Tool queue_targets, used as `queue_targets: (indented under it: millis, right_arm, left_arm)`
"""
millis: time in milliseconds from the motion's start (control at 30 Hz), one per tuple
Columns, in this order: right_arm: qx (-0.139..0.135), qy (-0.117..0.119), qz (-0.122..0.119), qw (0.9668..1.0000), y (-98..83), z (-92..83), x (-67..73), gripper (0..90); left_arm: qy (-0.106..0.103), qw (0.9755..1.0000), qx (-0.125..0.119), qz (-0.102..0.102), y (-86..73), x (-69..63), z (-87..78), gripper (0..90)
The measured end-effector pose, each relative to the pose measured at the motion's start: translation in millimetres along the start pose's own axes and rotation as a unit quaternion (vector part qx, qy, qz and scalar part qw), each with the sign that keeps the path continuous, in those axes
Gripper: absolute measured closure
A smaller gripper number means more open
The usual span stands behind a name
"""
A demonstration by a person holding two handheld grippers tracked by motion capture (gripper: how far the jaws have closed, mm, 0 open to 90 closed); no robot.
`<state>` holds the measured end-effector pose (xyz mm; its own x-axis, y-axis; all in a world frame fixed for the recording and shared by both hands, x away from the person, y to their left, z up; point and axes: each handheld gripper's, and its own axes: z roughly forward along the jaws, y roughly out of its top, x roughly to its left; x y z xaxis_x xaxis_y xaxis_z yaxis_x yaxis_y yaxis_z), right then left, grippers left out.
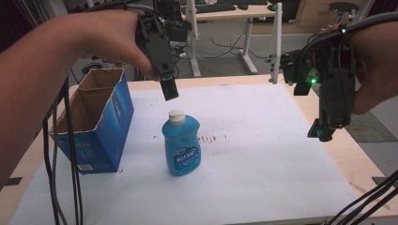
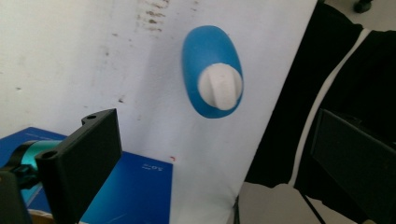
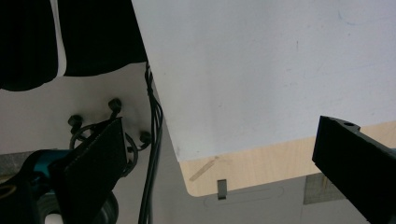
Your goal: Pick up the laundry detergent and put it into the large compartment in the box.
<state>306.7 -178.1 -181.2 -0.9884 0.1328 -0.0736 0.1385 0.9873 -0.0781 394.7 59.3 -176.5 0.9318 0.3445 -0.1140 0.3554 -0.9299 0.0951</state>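
Note:
A blue bottle (image 1: 181, 146) with a white cap (image 1: 177, 116) stands upright in the middle of the white sheet (image 1: 263, 140). My left gripper (image 1: 170, 90) hangs in the air just above and behind the cap, pointing down. In the left gripper view the bottle (image 2: 205, 56) is seen from above, beyond my left gripper (image 2: 219, 168), whose jaws are spread wide and empty. My right gripper (image 1: 324, 131) hovers over the sheet's right edge, far from the bottle. The right gripper (image 3: 224, 158) is open and holds nothing.
An open blue cardboard box (image 1: 94, 122) stands at the left of the sheet, close to the bottle. Black cables (image 1: 70, 168) hang near the box and at the front right corner (image 1: 371, 197). The wooden table edge (image 3: 261, 163) lies below the right gripper.

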Motion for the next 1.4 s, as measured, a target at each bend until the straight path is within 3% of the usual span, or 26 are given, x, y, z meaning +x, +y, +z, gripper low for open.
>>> queue_targets:
  millis: [167, 633, 1400]
  right_arm:
    - [0.002, 0.002, -0.001, 1.0000, -1.1, 0.1, 0.4, 2.4]
    - [0.008, -0.003, 0.004, 1.0000, -1.3, -4.6, 1.2, 2.4]
    - [0.008, -0.003, 0.011, 0.9999, -2.4, -1.2, -3.5, 2.4]
  left_arm:
    - [0.004, 0.9999, -0.002, -0.014, -1.8, -5.7, 6.9, 1.7]
    - [0.000, 0.9997, -0.002, -0.023, -0.9, -5.5, 39.6, 1.7]
    - [-0.002, 0.9997, 0.010, -0.023, 16.1, -6.1, 92.7, 1.7]
